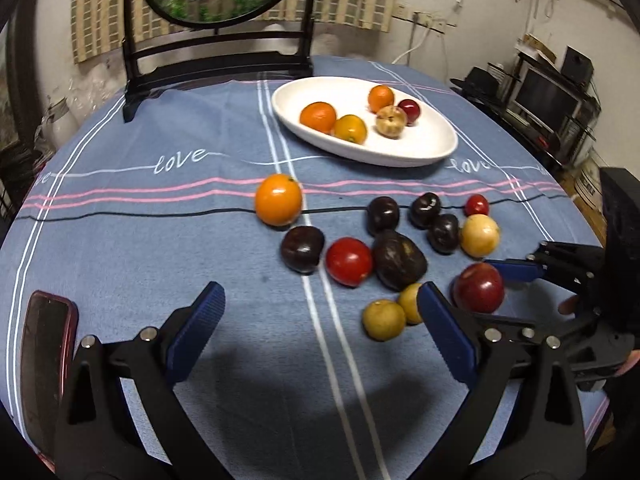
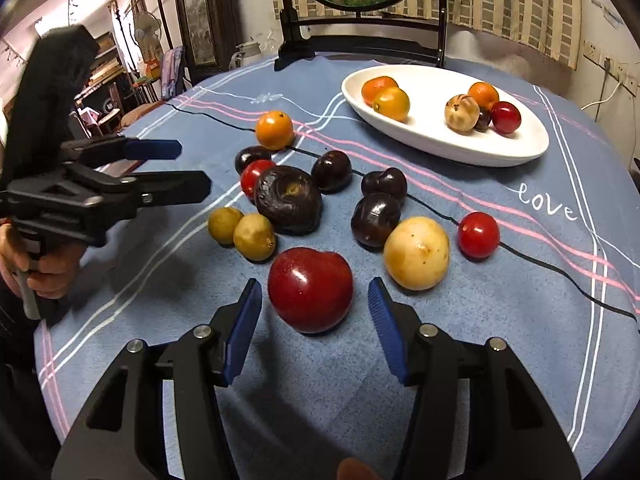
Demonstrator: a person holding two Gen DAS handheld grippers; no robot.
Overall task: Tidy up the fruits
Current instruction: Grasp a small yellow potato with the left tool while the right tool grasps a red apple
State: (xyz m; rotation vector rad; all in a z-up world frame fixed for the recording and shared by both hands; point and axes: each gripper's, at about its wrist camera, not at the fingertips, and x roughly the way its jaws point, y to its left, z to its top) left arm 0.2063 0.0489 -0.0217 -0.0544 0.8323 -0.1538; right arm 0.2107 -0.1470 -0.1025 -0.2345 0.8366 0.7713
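Note:
A white oval plate (image 1: 420,148) (image 2: 516,152) at the back of the table holds several fruits. Loose fruits lie on the blue cloth: an orange (image 1: 278,199) (image 2: 274,129), dark plums (image 1: 302,249), a big dark fruit (image 2: 289,199), red tomatoes (image 1: 349,261), small yellow-green fruits (image 1: 383,319) (image 2: 254,237), a yellow fruit (image 2: 416,253). My right gripper (image 2: 315,308) is open with a dark red apple (image 2: 310,289) (image 1: 478,287) between its fingertips, apart from both pads. My left gripper (image 1: 320,312) (image 2: 188,168) is open and empty above the cloth.
A dark phone (image 1: 44,364) lies at the left edge of the table. A round framed screen on a black stand (image 1: 216,52) stands at the back of the table. Shelves and a monitor (image 1: 548,96) stand beyond the right side.

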